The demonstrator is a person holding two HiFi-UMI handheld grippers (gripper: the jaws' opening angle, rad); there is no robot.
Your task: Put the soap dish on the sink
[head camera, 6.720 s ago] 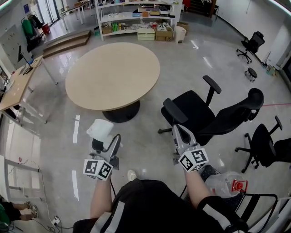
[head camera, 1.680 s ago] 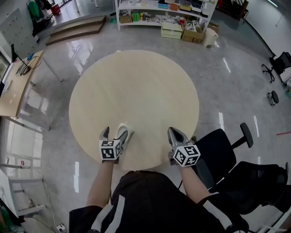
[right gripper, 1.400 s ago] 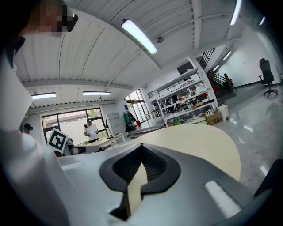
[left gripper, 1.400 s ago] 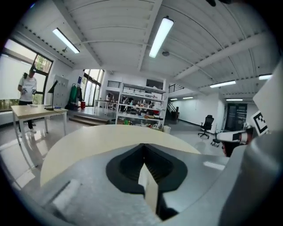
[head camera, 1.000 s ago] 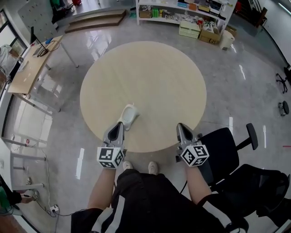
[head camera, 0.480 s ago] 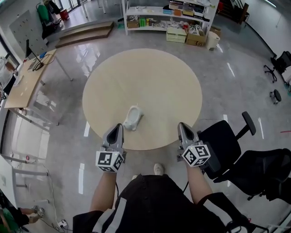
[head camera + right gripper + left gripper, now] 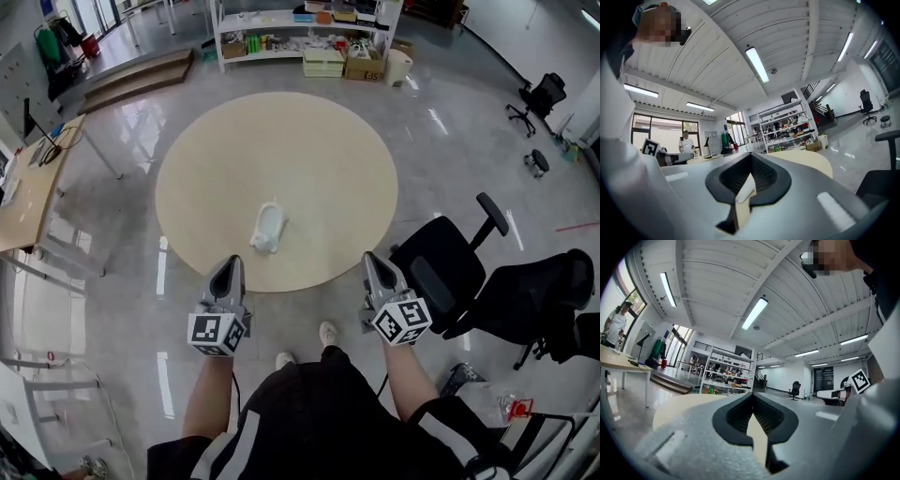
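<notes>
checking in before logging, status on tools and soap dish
Left tool and right tool shut, empty. Soap dish lies on round table, ungripped. Nothing between tools and dish.

Beige round table [image 7: 309, 159], white soap dish [image 7: 267, 228], black office chair [image 7: 433, 281], glossy grey floor [image 7: 450, 141]

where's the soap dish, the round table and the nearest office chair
soap dish [image 7: 267, 228], head view, middle of the dish
round table [image 7: 319, 150], head view, bare top
office chair [image 7: 433, 281], head view, seat

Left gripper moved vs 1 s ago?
Yes. The left gripper has pulled back toward the round table's near edge, opening a gap to the soap dish lying on it.
</notes>
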